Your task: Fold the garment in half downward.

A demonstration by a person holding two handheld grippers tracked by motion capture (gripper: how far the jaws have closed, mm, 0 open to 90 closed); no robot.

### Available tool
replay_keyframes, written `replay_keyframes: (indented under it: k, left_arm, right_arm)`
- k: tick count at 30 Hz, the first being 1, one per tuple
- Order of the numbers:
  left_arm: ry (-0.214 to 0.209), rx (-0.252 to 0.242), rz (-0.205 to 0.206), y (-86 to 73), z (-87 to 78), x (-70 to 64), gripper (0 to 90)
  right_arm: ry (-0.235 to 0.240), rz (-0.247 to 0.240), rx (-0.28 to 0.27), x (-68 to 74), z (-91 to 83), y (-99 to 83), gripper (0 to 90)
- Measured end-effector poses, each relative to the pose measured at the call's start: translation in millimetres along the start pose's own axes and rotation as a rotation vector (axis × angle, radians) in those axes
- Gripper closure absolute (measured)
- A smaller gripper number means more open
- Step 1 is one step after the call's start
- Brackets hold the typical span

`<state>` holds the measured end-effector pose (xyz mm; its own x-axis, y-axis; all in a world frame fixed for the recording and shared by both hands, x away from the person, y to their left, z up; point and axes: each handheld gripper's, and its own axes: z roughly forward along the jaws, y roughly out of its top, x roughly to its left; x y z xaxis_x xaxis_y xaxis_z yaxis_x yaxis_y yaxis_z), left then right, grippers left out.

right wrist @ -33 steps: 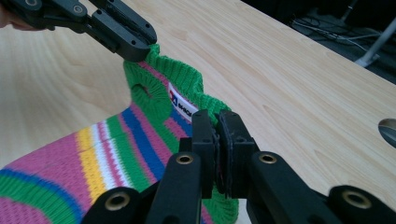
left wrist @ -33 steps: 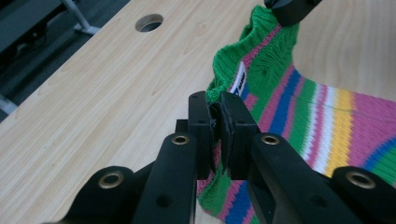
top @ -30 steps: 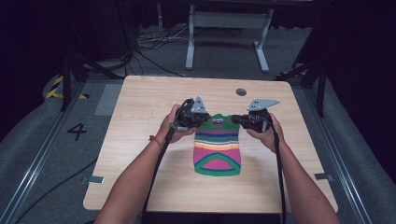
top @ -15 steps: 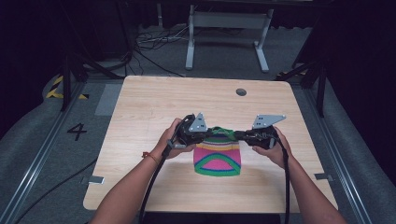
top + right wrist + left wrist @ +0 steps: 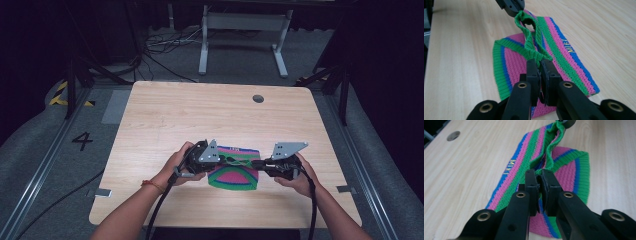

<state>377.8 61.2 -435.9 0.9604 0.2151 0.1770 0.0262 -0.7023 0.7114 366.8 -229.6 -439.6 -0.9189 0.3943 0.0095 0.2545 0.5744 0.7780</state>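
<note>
- High view, left to right: my left hand (image 5: 181, 165) grips the left gripper (image 5: 223, 159) over the near half of the wooden table (image 5: 200, 115); its tip points right, onto the striped knit cloth (image 5: 235, 175).
- The cloth lies near the table's front edge, between my two hands. Stripes are green, pink and blue.
- My right hand (image 5: 295, 175) grips the right gripper (image 5: 256, 163), tip pointing left, onto the same cloth. The two tips face each other across it, near but apart.
- A round hole (image 5: 258, 98) sits in the tabletop toward the far edge, well apart from the cloth.
- Left gripper view: the left gripper (image 5: 539, 177) has its jaws clenched on a green edge of the cloth (image 5: 524, 162). The pinched edge is raised off the layer below and runs up to the other gripper's tip at the top of the view.
- Yellow lettering (image 5: 509, 167) shows on a blue stripe; too small for me to read.
- Right gripper view: the right gripper (image 5: 539, 62) is likewise clamped on the green edge of the cloth (image 5: 559, 42). The edge forms a loose raised fold that reaches the other gripper at the top.
- The rest of the cloth lies flat on the wood in both gripper views.
</note>
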Motion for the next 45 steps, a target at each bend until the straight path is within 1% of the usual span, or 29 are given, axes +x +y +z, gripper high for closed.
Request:
replay_keyframes:
  k: [2,3,4,5,7,8,9,10,11,14,15,17,18,20,21,24,25,26,27,28,29,32,34,36,37,38,39,42,45]
  left_arm:
    - [-0.009,0.005,0.005,-1.5,0.9,-2.1,84.3]
    - [-0.026,0.025,0.008,-5.5,3.1,-7.3,84.3]
    - [-0.026,0.025,0.008,-5.5,3.1,-7.3,84.4]
    - [-0.046,0.043,0.012,-9.5,5.7,-11.0,84.5]
    - [-0.049,0.069,0.018,-13.6,8.3,-13.4,84.4]
    - [-0.049,0.069,0.018,-13.6,8.3,-13.4,84.4]
    - [-0.072,0.076,0.015,-18.5,11.4,-14.6,84.3]
    - [-0.072,0.076,0.015,-18.5,11.4,-14.6,84.2]
    - [-0.092,0.091,0.013,-23.4,13.9,-17.8,84.1]
    - [-0.114,0.111,0.017,-28.4,17.1,-21.8,84.0]
    - [-0.128,0.116,0.02,-30.0,18.1,-22.9,83.9]
    - [-0.144,0.126,0.03,-32.7,20.1,-23.8,83.4]
    - [-0.152,0.133,0.03,-34.9,21.5,-24.4,83.2]
    - [-0.157,0.129,0.027,-36.2,22.3,-24.6,82.0]
    - [-0.163,0.12,0.008,-39.2,23.0,-25.1,81.3]
    - [-0.152,0.109,-0.009,-42.3,24.2,-26.0,81.3]
    - [-0.151,0.108,-0.014,-42.7,24.8,-25.5,81.3]
    - [-0.151,0.108,-0.014,-42.7,24.8,-25.5,81.9]
    - [-0.143,0.106,-0.018,-43.4,25.1,-25.2,82.7]
    - [-0.14,0.103,-0.02,-44.1,25.4,-24.8,82.7]
    - [-0.131,0.093,-0.026,-45.6,25.8,-23.5,83.2]
    - [-0.122,0.081,-0.068,-49.2,25.8,-20.1,83.4]
    - [-0.126,0.069,-0.08,-50.8,26.5,-18.0,83.6]
    - [-0.115,0.066,-0.089,-51.0,27.3,-17.4,83.7]
    - [-0.097,0.069,-0.083,-50.5,27.6,-16.5,83.7]
    - [-0.091,0.075,-0.08,-50.1,27.8,-15.8,83.7]
    - [-0.088,0.081,-0.09,-50.2,27.7,-15.0,83.5]
    - [-0.094,0.069,-0.111,-51.9,27.7,-13.2,82.4]
    - [-0.101,0.064,-0.111,-51.5,27.6,-13.6,77.3]
  right_arm:
    - [0.01,-0.005,0.005,3.7,-0.8,-2.1,85.2]
    - [0.01,-0.01,0.014,6.6,-0.7,-3.8,85.2]
    - [0.013,-0.013,0.019,8.7,-0.3,-5.3,85.1]
    - [0.017,-0.014,0.026,10.8,0.0,-7.1,85.1]
    - [-0.002,-0.023,0.045,15.2,1.6,-10.7,85.2]
    - [-0.002,-0.023,0.045,15.2,1.6,-10.7,85.2]
    - [-0.005,-0.017,0.058,19.1,3.4,-14.7,85.3]
    - [-0.005,-0.017,0.058,19.1,3.4,-14.7,85.3]
    - [0.008,0.0,0.066,23.1,6.6,-19.4,85.3]
    - [0.028,-0.018,0.111,29.9,13.0,-25.4,85.0]
    - [0.035,-0.02,0.12,31.3,15.0,-26.9,84.8]
    - [0.038,-0.023,0.134,33.7,17.3,-29.0,84.5]
    - [0.036,-0.027,0.139,34.8,18.2,-30.0,84.1]
    - [0.033,-0.016,0.145,36.7,19.5,-31.0,83.6]
    - [0.039,-0.017,0.155,39.1,21.4,-33.1,83.1]
    - [0.033,-0.021,0.18,42.9,25.3,-36.6,82.0]
    - [0.027,-0.037,0.194,43.8,27.1,-38.4,82.3]
    - [0.027,-0.037,0.194,43.8,27.1,-38.4,82.3]
    - [0.011,-0.05,0.184,43.5,28.5,-39.9,82.2]
    - [0.011,-0.05,0.184,43.5,28.5,-39.9,82.2]
    - [0.004,-0.053,0.182,42.2,29.0,-40.0,82.3]
    - [-0.033,-0.055,0.17,33.2,31.8,-40.2,82.4]
    - [-0.051,-0.044,0.16,25.6,33.6,-40.4,82.5]
    - [-0.06,-0.018,0.144,18.9,35.2,-41.2,82.5]
    - [-0.063,-0.009,0.137,16.8,35.8,-41.7,82.5]
    - [-0.065,0.0,0.129,15.7,36.5,-42.0,82.5]
    - [-0.065,0.001,0.127,14.8,36.6,-42.3,82.5]
    - [-0.068,0.009,0.123,14.9,36.7,-42.6,82.2]
    - [-0.057,0.014,0.119,14.6,36.3,-42.8,79.8]
